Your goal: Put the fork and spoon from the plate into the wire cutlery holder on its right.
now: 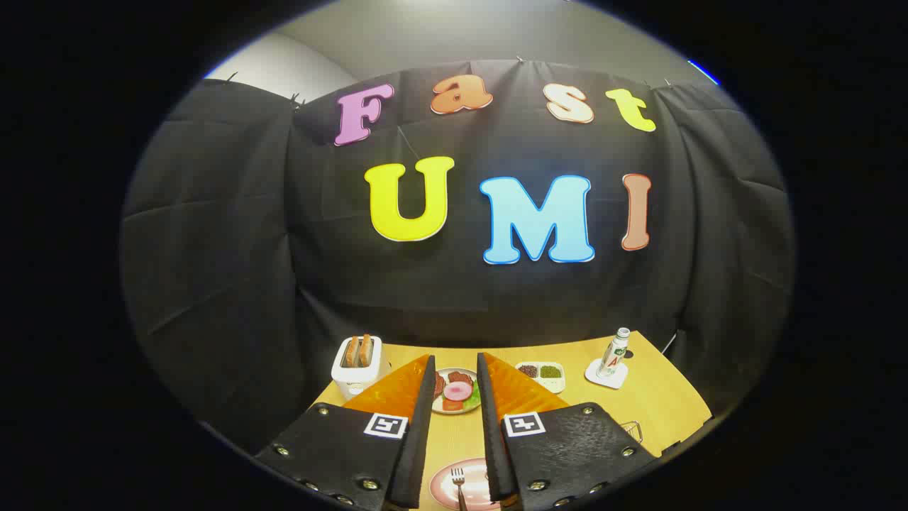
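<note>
Hovering above the wooden worktop [660, 397], the gripper [455, 372] holds its fingers apart with nothing between them. Low between them lies the pink plate [445, 490] with the fork [458, 481] on it; the spoon cannot be made out. A corner of the wire cutlery holder [633, 430] peeks out right of the right finger. Beyond sit a toaster [358, 365], a plate of food [457, 390], a small tray [543, 374] and a bottle [614, 353]. The approach likely calls for dropping straight down and straddling the fork's handle squarely.
</note>
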`<state>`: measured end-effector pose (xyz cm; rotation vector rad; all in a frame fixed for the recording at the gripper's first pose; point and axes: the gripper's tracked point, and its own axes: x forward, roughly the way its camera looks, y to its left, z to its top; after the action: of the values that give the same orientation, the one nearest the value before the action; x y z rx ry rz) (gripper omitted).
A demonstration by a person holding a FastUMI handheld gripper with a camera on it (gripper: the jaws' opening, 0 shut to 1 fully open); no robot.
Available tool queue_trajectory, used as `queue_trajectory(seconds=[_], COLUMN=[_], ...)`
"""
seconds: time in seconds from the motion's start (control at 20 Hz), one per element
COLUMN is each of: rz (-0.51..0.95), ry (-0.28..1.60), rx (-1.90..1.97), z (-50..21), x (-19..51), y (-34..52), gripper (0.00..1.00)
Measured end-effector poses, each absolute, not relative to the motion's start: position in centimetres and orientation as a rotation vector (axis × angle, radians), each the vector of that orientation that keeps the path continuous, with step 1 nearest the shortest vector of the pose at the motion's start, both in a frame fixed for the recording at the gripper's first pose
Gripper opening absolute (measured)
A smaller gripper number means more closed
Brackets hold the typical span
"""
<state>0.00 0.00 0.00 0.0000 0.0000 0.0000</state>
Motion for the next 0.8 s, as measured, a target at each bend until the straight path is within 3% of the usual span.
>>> queue_trajectory(seconds=[0.8], rz=[-0.089], ry=[0.292], rx=[0.001], z=[-9.8], x=[2.4], y=[-3.2], gripper=[0.36])
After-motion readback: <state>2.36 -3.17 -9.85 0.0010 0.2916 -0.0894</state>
